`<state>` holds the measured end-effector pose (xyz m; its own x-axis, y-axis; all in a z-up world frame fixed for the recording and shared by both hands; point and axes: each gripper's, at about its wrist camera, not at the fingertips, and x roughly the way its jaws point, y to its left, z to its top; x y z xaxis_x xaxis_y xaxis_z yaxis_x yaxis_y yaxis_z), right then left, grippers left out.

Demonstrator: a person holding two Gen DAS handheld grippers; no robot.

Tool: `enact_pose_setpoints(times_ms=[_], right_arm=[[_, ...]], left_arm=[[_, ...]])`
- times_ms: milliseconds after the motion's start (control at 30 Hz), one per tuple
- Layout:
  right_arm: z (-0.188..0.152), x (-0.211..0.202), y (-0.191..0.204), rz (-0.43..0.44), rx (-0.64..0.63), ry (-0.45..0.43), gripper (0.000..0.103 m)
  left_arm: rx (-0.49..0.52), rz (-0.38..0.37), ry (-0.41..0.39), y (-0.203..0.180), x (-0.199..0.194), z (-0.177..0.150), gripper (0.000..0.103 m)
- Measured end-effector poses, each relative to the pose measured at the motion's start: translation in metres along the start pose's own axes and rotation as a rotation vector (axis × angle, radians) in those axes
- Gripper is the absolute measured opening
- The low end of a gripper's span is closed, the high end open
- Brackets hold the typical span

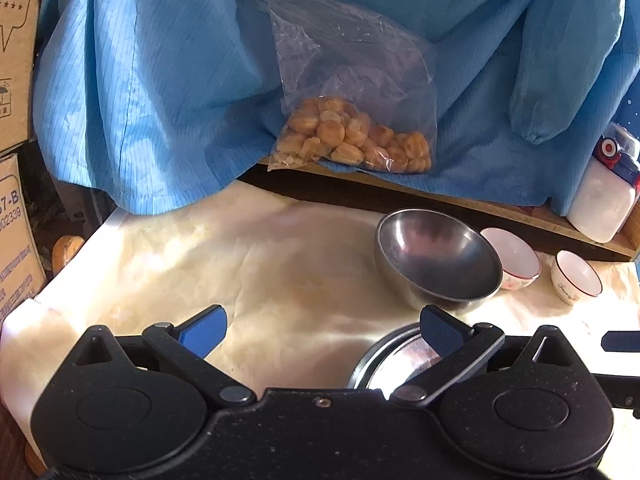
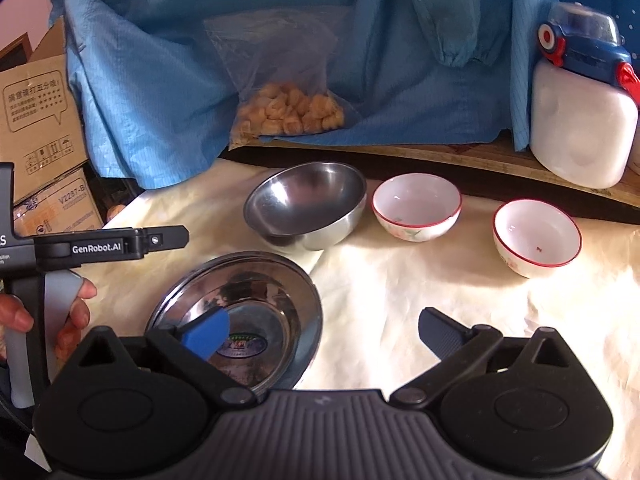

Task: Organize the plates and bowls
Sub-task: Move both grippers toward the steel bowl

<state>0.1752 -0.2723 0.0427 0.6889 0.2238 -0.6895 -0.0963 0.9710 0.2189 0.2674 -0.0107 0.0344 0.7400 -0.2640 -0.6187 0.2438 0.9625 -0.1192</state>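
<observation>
Only the right wrist view shows the hand (image 2: 72,312) holding the left gripper (image 1: 324,330). Stacked steel plates (image 2: 256,280) lie on the cream-covered worktop (image 2: 400,300), near a tilted, empty steel bowl (image 2: 308,204) and two empty red-rimmed white bowls (image 2: 416,204). Both grippers' fingers (image 2: 206,330) are spread wide, pinching nothing; the right gripper (image 2: 324,332) hovers over the plates.

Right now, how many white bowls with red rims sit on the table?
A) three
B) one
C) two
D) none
C: two red-rimmed white bowls stand to the right of the steel bowl in the right wrist view.
</observation>
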Motion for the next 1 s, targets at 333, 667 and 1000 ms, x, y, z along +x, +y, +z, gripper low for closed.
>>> enact_pose_setpoints(times_ms=[333,667,1000], right_arm=[[0.007,0.013,-0.017,-0.030,0.085,0.013,0.103],[0.022,0.041,-0.035,0.014,0.219,0.003,0.103],[0.032,0.058,-0.040,0.024,0.254,0.001,0.103]], left_arm=[[0.037,0.002,0.042,0.000,0.027,0.016,0.102],[0.074,0.023,0.086,-0.003,0.061,0.032,0.102],[0.096,0.052,0.096,-0.006,0.081,0.045,0.102]])
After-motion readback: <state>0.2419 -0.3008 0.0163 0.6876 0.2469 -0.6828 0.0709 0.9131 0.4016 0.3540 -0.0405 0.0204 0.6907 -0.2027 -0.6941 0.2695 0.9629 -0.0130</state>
